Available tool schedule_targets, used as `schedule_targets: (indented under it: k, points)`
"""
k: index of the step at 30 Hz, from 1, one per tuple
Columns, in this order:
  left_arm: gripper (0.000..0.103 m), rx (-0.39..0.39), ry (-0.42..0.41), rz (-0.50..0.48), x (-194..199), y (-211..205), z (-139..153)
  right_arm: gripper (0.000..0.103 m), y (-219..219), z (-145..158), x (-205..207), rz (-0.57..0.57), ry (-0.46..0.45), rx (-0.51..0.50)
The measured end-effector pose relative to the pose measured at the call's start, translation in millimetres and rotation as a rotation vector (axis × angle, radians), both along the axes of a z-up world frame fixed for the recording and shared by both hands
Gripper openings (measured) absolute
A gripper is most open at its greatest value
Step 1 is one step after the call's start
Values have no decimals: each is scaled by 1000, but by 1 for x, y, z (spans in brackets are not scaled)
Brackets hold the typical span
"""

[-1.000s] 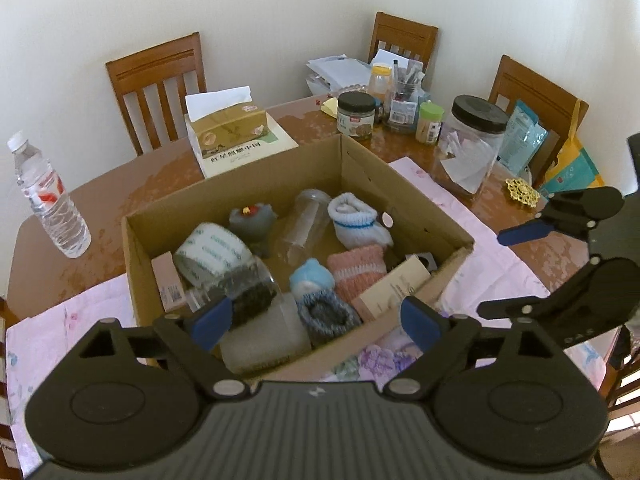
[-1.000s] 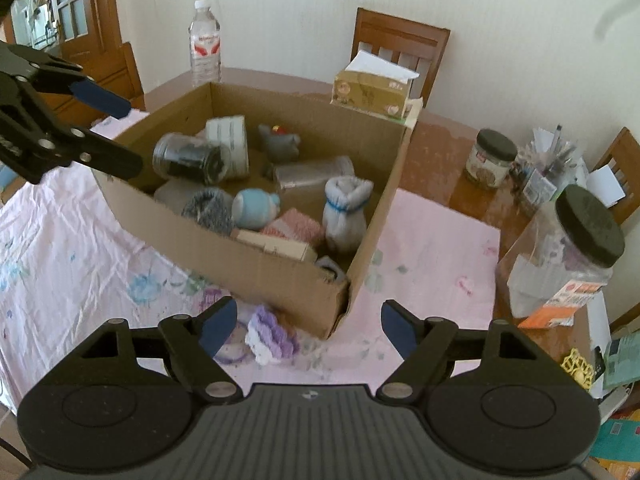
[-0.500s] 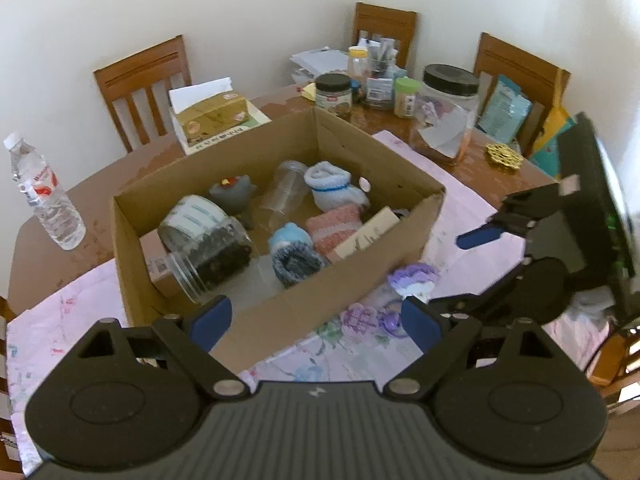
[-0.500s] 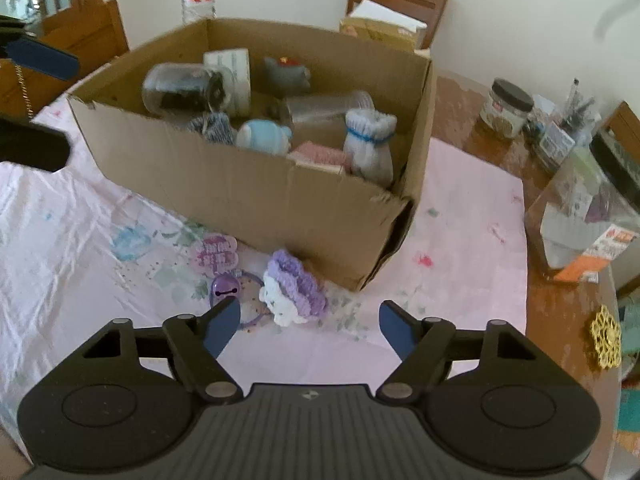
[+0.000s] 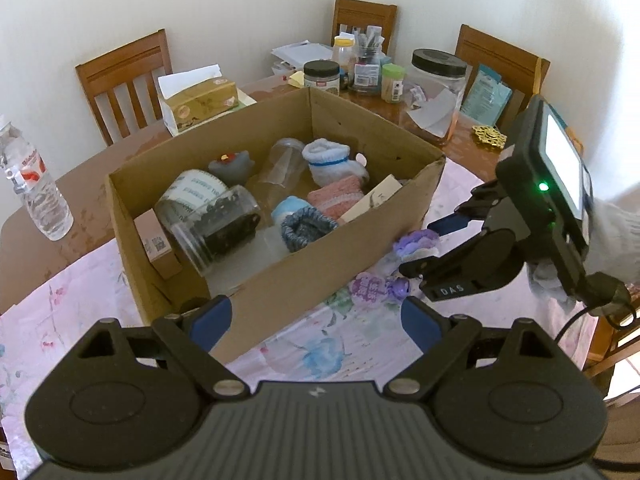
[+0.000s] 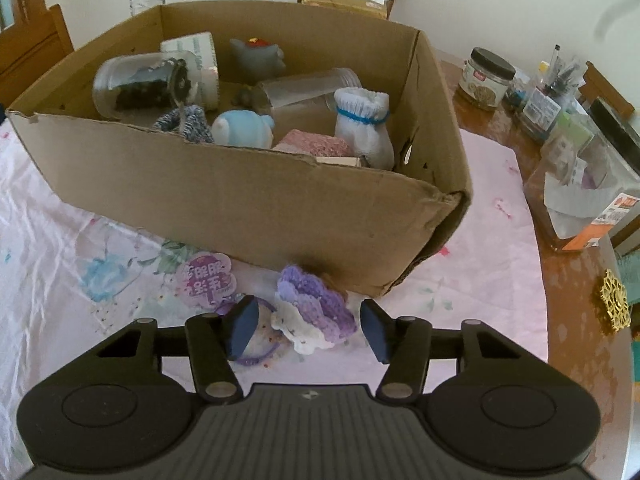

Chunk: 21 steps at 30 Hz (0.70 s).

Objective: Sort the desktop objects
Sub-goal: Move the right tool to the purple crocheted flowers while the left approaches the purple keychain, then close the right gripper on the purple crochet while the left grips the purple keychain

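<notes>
The right gripper [image 6: 308, 330] is sitting low over the cloth in front of the cardboard box [image 6: 248, 200], its jaws standing apart on either side of a purple and white crocheted piece [image 6: 316, 314] without touching it. That piece is lying just in front of the box's near wall, beside a purple paper tag [image 6: 208, 282]. The left gripper [image 5: 316, 318] is hanging before the box's near corner, jaws wide apart and holding nothing. Inside the box, a jar [image 5: 216, 232] is lying on its side next to a roll [image 5: 196, 194], with a blue toy [image 6: 242, 128], a pink knit [image 6: 312, 144] and a white sock [image 6: 364, 120]. Behind the box, on the bench [image 5: 92, 176], a tissue box [image 5: 198, 100] is standing.
</notes>
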<state>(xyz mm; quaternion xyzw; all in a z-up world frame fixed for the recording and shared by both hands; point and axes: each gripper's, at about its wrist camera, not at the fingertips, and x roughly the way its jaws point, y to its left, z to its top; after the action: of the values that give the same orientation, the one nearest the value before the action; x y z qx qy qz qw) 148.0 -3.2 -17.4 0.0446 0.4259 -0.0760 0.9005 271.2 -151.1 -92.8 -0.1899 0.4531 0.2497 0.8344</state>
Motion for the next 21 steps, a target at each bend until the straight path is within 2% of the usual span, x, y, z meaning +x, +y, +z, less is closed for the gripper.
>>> schedule_targets:
  k: [4,12,21]
  points:
    - [92,-10,10,-3,-1,6,-4,50,2,-2,2,-12,2,-9]
    - [92,-10,7,0,-3,10,-7,44,4,2,-4,28,-5,-41]
    - [92,-17,4,-1,-5,7,-8,44,0,15,-10,80,-10,-61]
